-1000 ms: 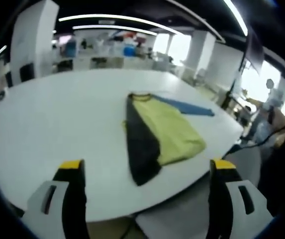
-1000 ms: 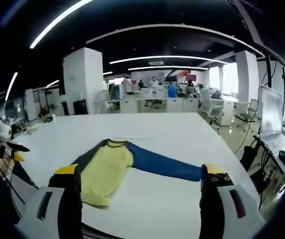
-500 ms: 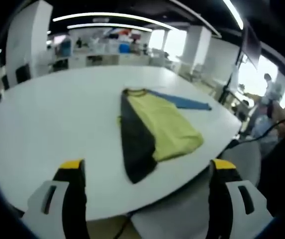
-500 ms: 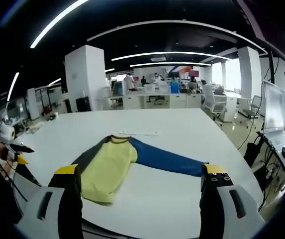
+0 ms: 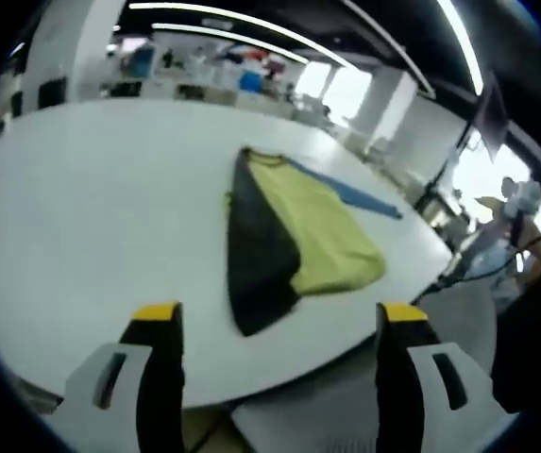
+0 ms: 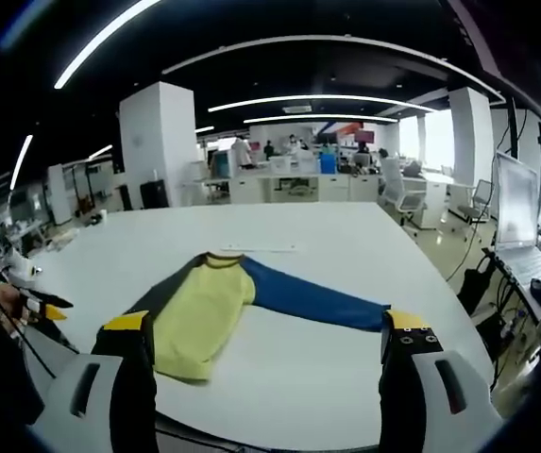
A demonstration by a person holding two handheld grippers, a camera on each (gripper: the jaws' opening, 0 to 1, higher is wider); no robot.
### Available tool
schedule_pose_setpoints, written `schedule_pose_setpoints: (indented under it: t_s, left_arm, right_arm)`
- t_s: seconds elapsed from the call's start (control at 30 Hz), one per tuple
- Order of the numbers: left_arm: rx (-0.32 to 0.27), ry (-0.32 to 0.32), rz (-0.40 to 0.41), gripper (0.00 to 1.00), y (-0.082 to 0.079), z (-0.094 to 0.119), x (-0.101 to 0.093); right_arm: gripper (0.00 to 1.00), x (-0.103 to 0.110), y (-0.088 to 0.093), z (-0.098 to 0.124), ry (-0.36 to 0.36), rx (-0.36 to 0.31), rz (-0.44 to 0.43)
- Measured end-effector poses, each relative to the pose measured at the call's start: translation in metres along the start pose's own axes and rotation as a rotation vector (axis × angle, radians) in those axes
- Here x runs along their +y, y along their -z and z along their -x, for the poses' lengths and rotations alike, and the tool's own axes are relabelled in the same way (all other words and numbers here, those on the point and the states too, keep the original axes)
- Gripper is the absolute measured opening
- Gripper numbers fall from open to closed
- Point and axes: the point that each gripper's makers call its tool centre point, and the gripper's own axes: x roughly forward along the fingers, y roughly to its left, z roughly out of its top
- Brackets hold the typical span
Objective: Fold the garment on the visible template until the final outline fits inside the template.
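Both grippers, left [image 5: 270, 330] and right [image 6: 265, 344], hovered wide apart and empty above the white table [image 6: 346, 245]. The yellow shirt [image 6: 199, 316] lay with its blue sleeve [image 6: 312, 300] outstretched; folding that sleeve inward seemed the sensible next pinch.

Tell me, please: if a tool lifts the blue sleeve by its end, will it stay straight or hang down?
It will probably hang down: the blue sleeve lies thin and flat on the white table, like soft cloth. It is likely light. Pulling it may also drag the yellow body, since they are joined.
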Motion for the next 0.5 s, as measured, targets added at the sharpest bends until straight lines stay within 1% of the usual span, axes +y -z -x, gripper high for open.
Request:
schedule_pose_setpoints:
  t_s: [0.1, 0.2, 0.27, 0.3, 0.33, 0.4, 0.43, 0.5]
  left_arm:
    - [0.018, 0.014, 0.004, 0.76, 0.006, -0.007, 0.001]
    - [0.021, 0.03, 0.017, 0.71, 0.01, -0.013, 0.003]
    - [0.024, 0.051, 0.034, 0.69, 0.013, -0.017, 0.003]
    - [0.021, 0.081, 0.052, 0.68, 0.014, -0.02, 0.001]
    - [0.018, 0.092, 0.072, 0.67, 0.015, -0.021, 0.001]
    - [0.016, 0.101, 0.092, 0.65, 0.017, -0.025, 0.004]
    - [0.009, 0.109, 0.12, 0.62, 0.017, -0.026, 0.006]
    - [-0.002, 0.119, 0.141, 0.59, 0.017, -0.028, 0.008]
  right_arm:
    - [1.0, -0.004, 0.002, 0.001, 0.004, 0.012, 0.009]
    - [1.0, -0.008, 0.003, 0.003, 0.01, 0.013, 0.005]
    - [1.0, -0.01, 0.003, 0.003, 0.012, 0.014, 0.005]
    - [1.0, -0.01, 0.002, 0.002, 0.009, 0.012, 0.003]
    - [1.0, -0.01, 0.002, 0.002, 0.008, 0.011, 0.004]
    - [1.0, -0.01, 0.002, 0.0, 0.006, 0.016, 0.008]
    - [1.0, -0.009, 0.002, -0.001, 0.004, 0.016, 0.008]
    - [1.0, -0.008, 0.001, -0.003, 0.002, 0.018, 0.012]
